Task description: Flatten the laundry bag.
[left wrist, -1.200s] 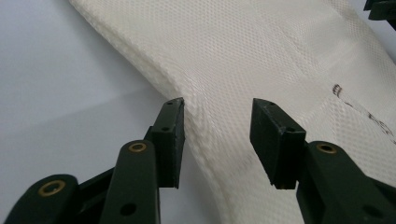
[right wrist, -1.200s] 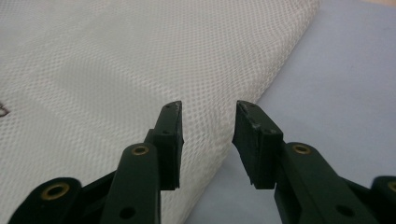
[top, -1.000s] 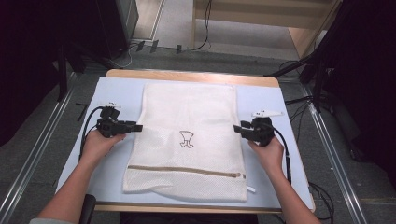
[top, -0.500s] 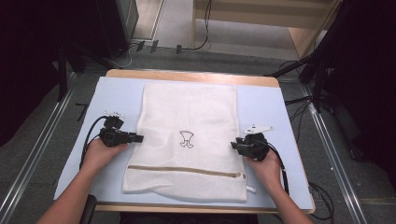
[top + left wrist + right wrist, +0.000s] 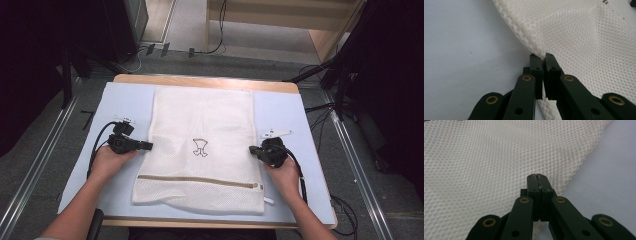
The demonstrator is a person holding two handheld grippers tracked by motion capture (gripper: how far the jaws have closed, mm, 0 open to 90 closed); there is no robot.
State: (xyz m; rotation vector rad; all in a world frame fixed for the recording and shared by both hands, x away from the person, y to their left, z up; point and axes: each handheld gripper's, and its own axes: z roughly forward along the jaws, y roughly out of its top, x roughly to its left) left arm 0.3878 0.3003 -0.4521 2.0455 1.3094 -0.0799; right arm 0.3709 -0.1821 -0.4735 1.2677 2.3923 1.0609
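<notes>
A white mesh laundry bag (image 5: pixel 200 120) lies flat on a light blue mat (image 5: pixel 285 112), with a small black emblem at its middle and a tan zip near its front end. My left gripper (image 5: pixel 149 146) is at the bag's left edge. Its jaws have just been closing and now pinch a raised fold of the mesh bag (image 5: pixel 584 37) at the left gripper's (image 5: pixel 543 56) tips. My right gripper (image 5: pixel 252 150) is at the bag's right edge. Its jaws have also just closed, and the right gripper (image 5: pixel 537 176) nips the border of the mesh bag (image 5: pixel 486 157).
The mat covers a wooden table (image 5: pixel 200 80) whose far edge shows bare. Metal rails (image 5: pixel 40 165) run along both sides of the table. Cables (image 5: pixel 150 50) lie on the floor beyond it. Black cables trail from both grippers across the mat.
Both hands have slid toward the near end along the bag's side edges. Both pairs of jaws have gone from open to shut on the mesh.
</notes>
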